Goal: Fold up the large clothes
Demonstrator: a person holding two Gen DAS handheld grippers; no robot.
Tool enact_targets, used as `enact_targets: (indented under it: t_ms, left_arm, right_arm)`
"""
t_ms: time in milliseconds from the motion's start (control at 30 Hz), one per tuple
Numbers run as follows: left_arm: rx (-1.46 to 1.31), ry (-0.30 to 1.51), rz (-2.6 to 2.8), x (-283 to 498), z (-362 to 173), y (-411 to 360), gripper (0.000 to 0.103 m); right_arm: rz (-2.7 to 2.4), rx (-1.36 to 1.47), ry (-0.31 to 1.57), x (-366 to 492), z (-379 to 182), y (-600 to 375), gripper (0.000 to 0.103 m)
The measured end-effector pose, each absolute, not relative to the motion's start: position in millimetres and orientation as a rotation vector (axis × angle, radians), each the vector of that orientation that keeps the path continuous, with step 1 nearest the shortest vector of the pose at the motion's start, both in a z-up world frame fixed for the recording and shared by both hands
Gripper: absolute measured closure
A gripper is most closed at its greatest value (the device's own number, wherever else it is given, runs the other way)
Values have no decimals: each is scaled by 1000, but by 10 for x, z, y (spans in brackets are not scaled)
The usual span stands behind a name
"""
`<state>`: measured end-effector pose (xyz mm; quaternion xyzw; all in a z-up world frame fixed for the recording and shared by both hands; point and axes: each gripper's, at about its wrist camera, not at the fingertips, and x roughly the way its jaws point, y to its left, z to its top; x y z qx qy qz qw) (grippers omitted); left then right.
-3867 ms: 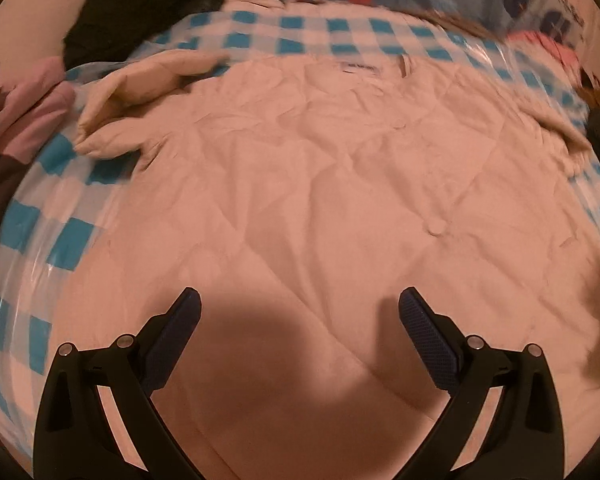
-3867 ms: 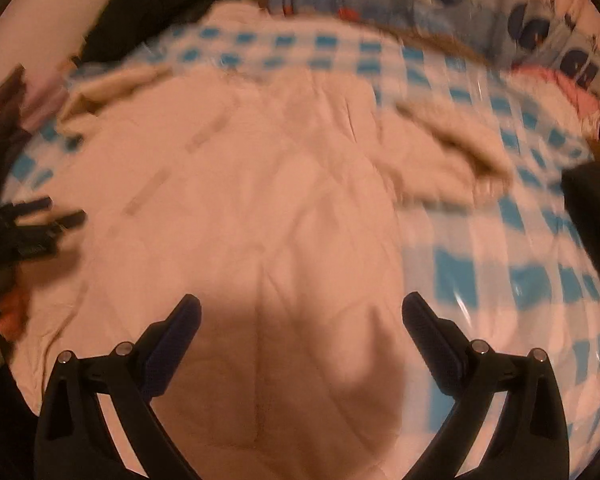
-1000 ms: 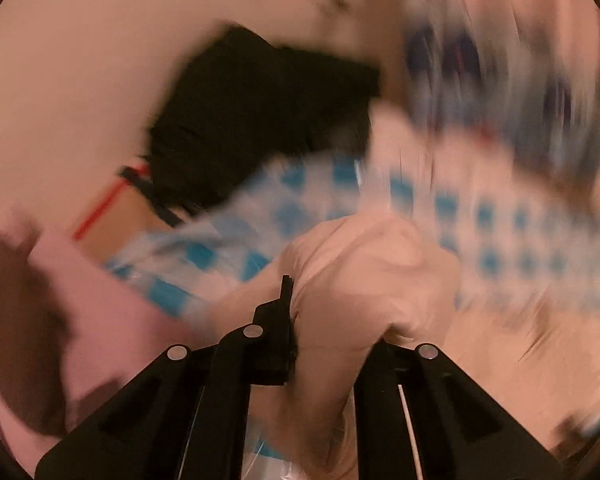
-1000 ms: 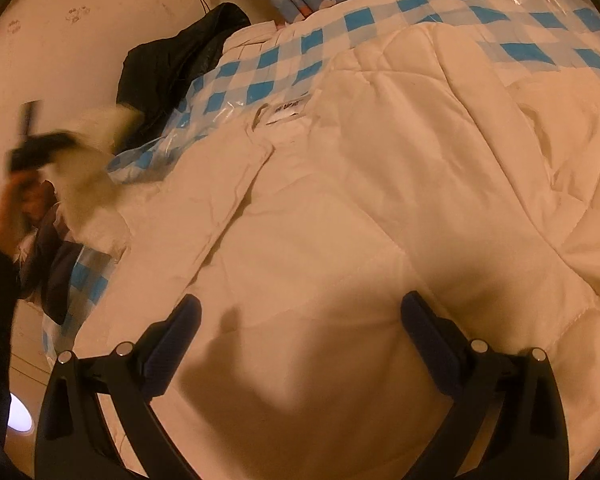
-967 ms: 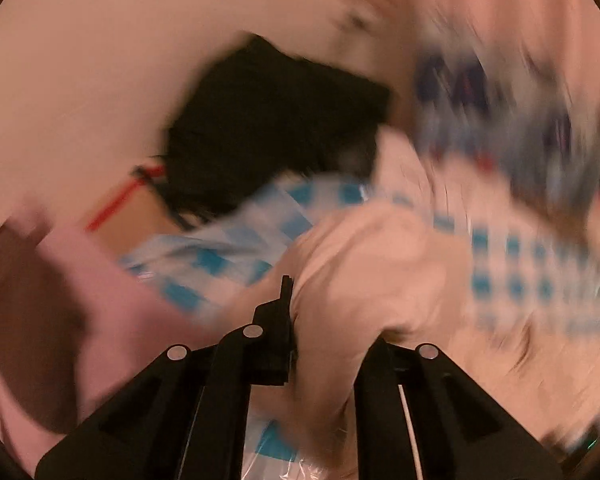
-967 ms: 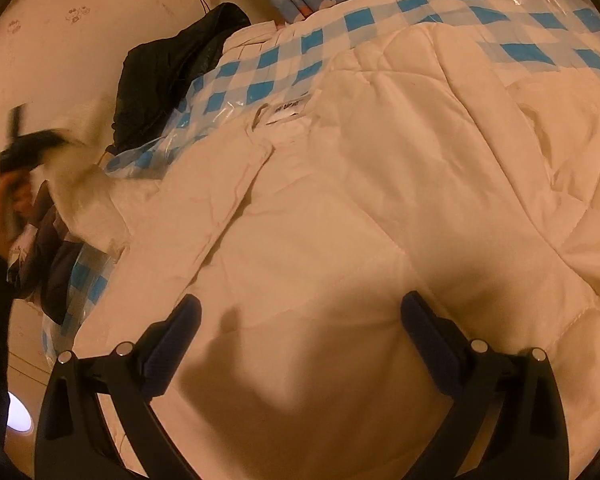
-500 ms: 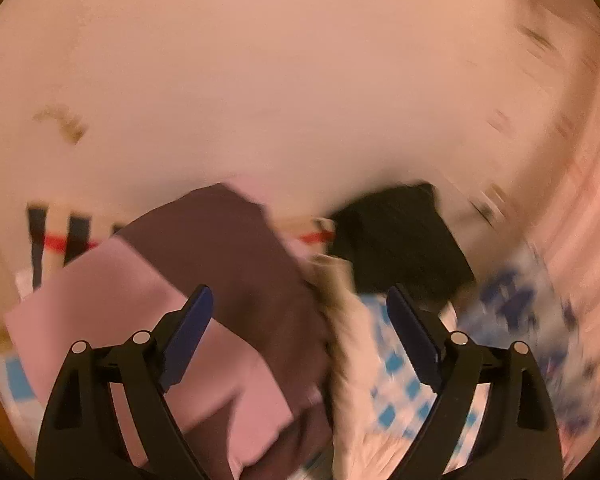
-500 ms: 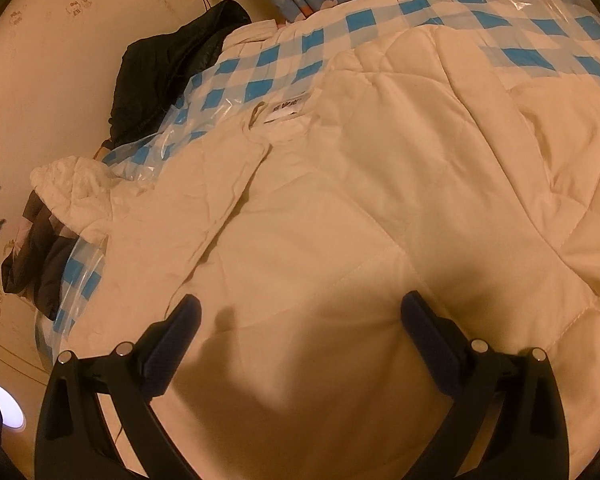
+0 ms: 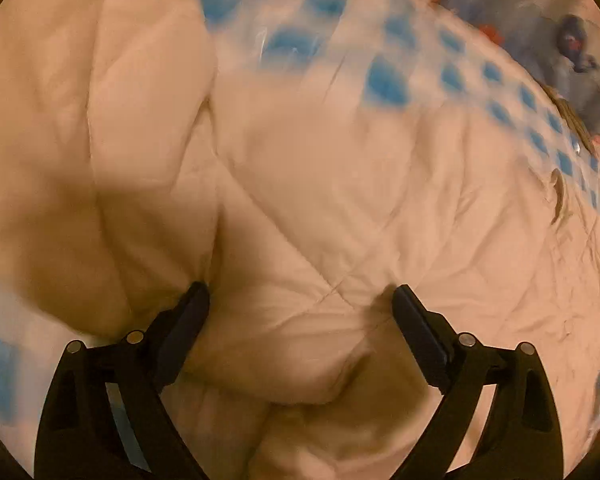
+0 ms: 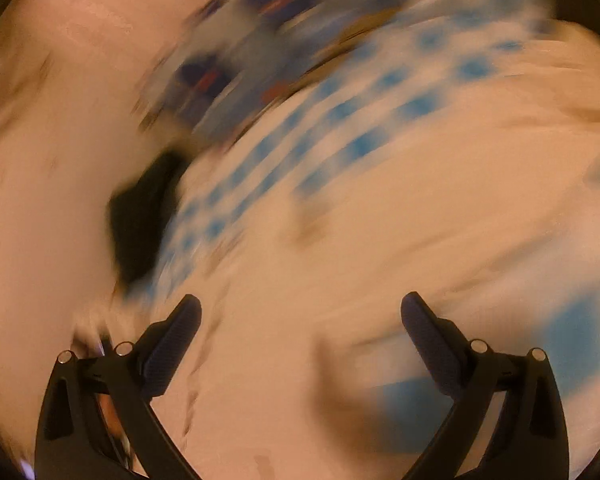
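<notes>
A large cream quilted jacket [image 9: 320,184] lies spread on a blue-and-white checked sheet [image 9: 380,76]. One bulky sleeve [image 9: 140,120] is folded over its left side. My left gripper [image 9: 299,289] points steeply down just over the jacket. Its jaws are opening wide; quilted fabric lies under the gap and the pads do not press on it. The right wrist view is smeared by motion. There my right gripper [image 10: 301,299] stands open above the jacket [image 10: 380,240], nothing between its fingers.
A black garment [image 10: 140,216] lies at the checked sheet's [image 10: 340,112] far left edge against a pale wall [image 10: 52,140]. Blue patterned bedding [image 10: 240,60] sits behind the sheet, also at upper right in the left wrist view [image 9: 540,32].
My left gripper held the bunched sleeve shut, then let it go and opened, swung up toward the wall and dropped over the jacket. My right gripper swung sideways and rolled; its view is now blurred.
</notes>
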<state>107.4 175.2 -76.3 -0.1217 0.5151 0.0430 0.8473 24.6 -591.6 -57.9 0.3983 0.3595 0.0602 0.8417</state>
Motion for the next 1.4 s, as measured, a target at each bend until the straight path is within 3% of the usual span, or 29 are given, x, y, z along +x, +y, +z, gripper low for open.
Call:
enact_targets:
  t_ms: [133,300,400,567,800,867,900,933,967,1167,1400]
  left_arm:
    - [-295,980,79,681,-345,1549,14]
    - [-304,823,-56,352,-1,1080,10]
    - [-247,755,-102,229,-68,587,10]
    - [-65,802,-174,288,-374,-11,10]
    - [63,777,-146,156,-427,-206,10]
    - [82,767,-145,187,-430,-242,10]
    - [87,765,-144,183,-433,-240,10]
    - [94,762,-140,187,-429,-252,10]
    - [107,754,-138,176,-423,-268,10]
    - [155,742,-132,190,-449,-351,10]
    - [134,726,-120,221,-409,-303,10]
  right_arm:
    - [-46,924,671,100,-629,-6927,7]
    - [-80,1023,645,310,-826,-7517,7]
    - [-83,1030,679,561,-960,-7601,7]
    - [-160,965,764,953,-1169,-7716,7]
    - [-132,949,757,1223,-1264,-7731,6]
    - [-117,919,746,1242,-1227,-7644,14]
    - [-131,905,748,1235,-1221,-7622,34]
    - [-134,911,744,1223,-1228,-7624,72]
    - [-119,943,735,1216,-1256,-7641,78]
    - [-67,980,645,1161,-1113,-7565,78]
    - [107,1010,468,1094,-456,-7122,78]
